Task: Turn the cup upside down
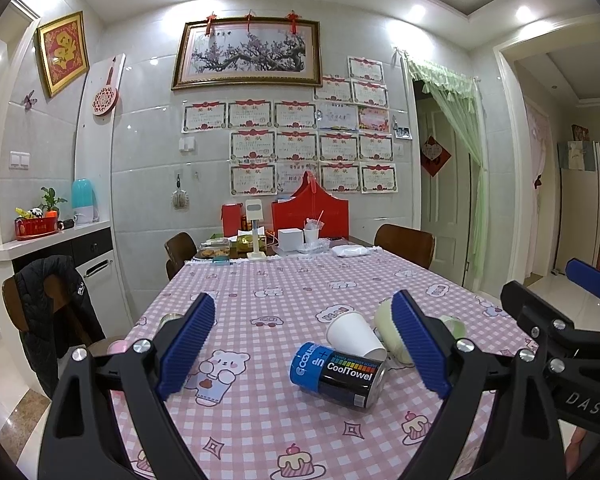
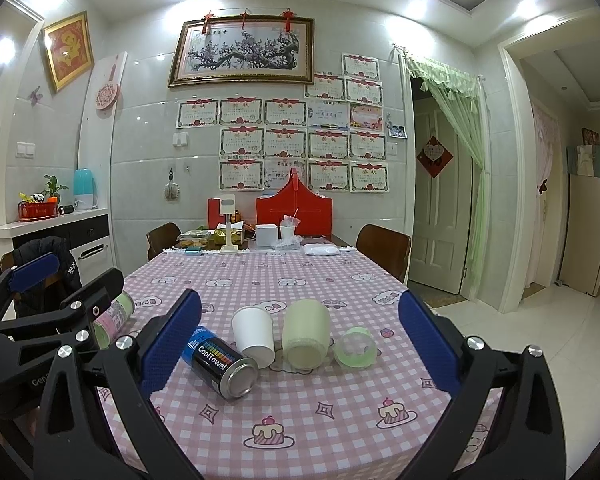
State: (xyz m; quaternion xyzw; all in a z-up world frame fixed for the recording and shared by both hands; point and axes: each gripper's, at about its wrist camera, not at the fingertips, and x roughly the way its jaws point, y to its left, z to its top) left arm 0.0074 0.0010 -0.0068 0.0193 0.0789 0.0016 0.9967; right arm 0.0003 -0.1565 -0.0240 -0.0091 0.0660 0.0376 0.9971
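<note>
Two jaw pairs of mine spread apart, empty: left gripper (image 1: pixel 306 344), right gripper (image 2: pixel 300 338). White cup (image 2: pixel 255 335) lies sideways beside "CoolTowel" can (image 2: pixel 222 362).

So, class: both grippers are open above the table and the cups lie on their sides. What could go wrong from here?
1. The white paper cup looks to touch the CoolTowel can; gripping it may set the can rolling.
2. The pale green cup lies close beside it, so an open finger could knock it.

cup: white paper cup (image 2: pixel 254 335) — lying on its side | on checkered tablecloth — touching can
</note>
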